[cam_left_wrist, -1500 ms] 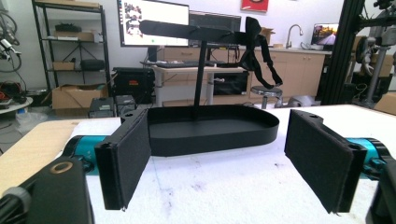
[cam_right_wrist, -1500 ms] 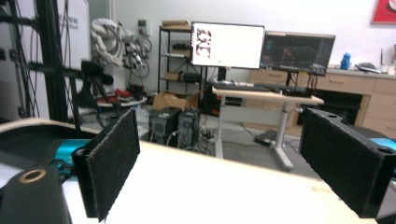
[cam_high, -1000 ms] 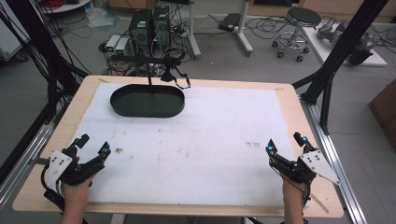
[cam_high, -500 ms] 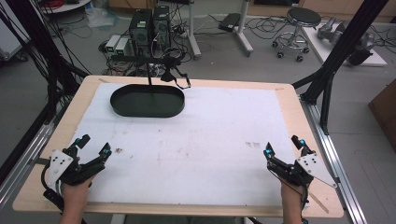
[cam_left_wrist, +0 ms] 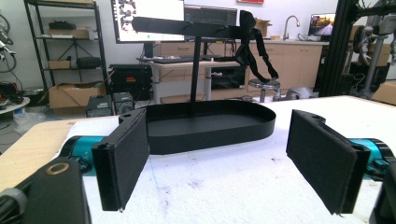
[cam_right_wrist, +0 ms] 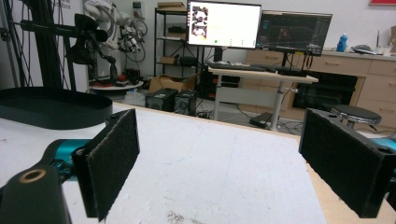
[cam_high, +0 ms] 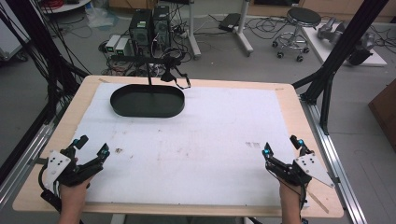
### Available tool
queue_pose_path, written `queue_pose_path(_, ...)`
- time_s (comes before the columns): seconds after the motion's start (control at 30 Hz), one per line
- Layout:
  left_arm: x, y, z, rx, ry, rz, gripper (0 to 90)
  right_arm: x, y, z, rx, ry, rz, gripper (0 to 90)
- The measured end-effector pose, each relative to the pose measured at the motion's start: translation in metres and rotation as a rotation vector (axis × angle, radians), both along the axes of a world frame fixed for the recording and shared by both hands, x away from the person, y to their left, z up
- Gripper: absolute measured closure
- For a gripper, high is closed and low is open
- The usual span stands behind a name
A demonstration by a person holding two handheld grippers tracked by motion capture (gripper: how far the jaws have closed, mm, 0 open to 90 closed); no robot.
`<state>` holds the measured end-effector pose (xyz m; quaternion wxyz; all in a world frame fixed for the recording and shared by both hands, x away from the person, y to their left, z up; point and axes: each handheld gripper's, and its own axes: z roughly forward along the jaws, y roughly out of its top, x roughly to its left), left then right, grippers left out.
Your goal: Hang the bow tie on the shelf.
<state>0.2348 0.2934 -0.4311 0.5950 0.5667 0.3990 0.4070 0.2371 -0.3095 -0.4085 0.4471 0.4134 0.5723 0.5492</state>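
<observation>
A black oval tray (cam_high: 146, 101) on a stand base sits at the far left of the white table cover (cam_high: 196, 140); a thin black post rises from it with a crossbar and a dangling black strap (cam_high: 175, 74). My left gripper (cam_high: 92, 145) rests near the front left corner, open and holding nothing. My right gripper (cam_high: 282, 145) rests near the front right corner, open and holding nothing. In the left gripper view the tray (cam_left_wrist: 210, 123) lies straight ahead between the wide-apart pads (cam_left_wrist: 123, 158). In the right gripper view the tray (cam_right_wrist: 51, 107) is far off to the left.
The wooden table edge (cam_high: 299, 100) frames the white cover. Black frame struts (cam_high: 334, 60) stand at the right and left corners. Beyond the table are computer towers (cam_high: 149, 23), cables, and a stool (cam_high: 299, 21) on the floor.
The right gripper has shifted slightly left and forward. The left gripper has stayed put.
</observation>
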Motion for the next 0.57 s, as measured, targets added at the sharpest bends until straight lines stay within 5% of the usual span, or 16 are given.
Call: queue_pose_path(0.57, -0.0016, 0.0007, 0.0027, -0.006, -0.004, 0.001, 21.7, -0.0031, -0.003, 0.0013, 0.007, -0.006, -0.011, 11.3)
